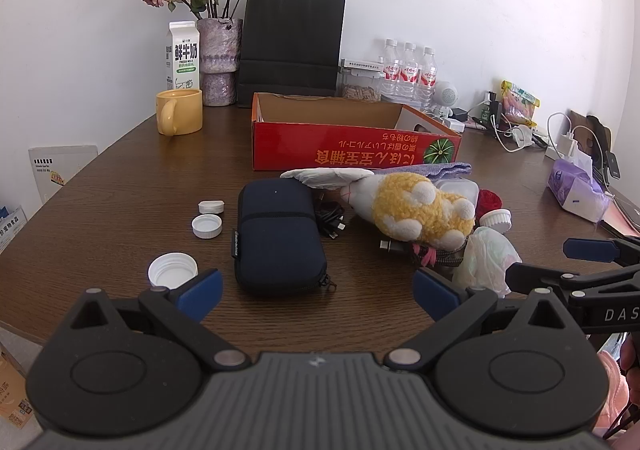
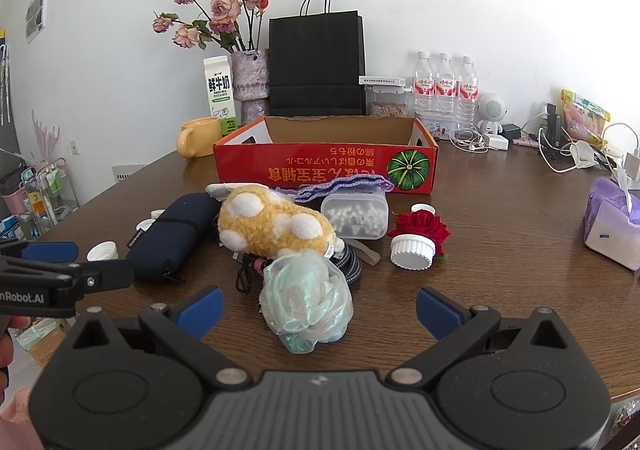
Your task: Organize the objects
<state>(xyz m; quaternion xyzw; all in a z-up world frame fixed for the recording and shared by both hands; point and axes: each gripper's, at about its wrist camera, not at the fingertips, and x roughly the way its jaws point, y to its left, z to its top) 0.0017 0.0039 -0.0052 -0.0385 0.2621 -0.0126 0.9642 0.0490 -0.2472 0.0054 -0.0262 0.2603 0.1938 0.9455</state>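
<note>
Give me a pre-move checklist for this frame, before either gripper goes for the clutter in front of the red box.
1. Left gripper open, nothing between its fingers: ok.
2. Right gripper open, nothing gripped: ok.
3. Red box open on top, visible interior bare: ok.
4. Dark pouch lying free ahead of the left gripper: ok.
5. Iridescent hair tie just ahead of the right gripper, unobstructed: ok.
6. Cables clear of the plush toy: not ok, they run under it.
</note>
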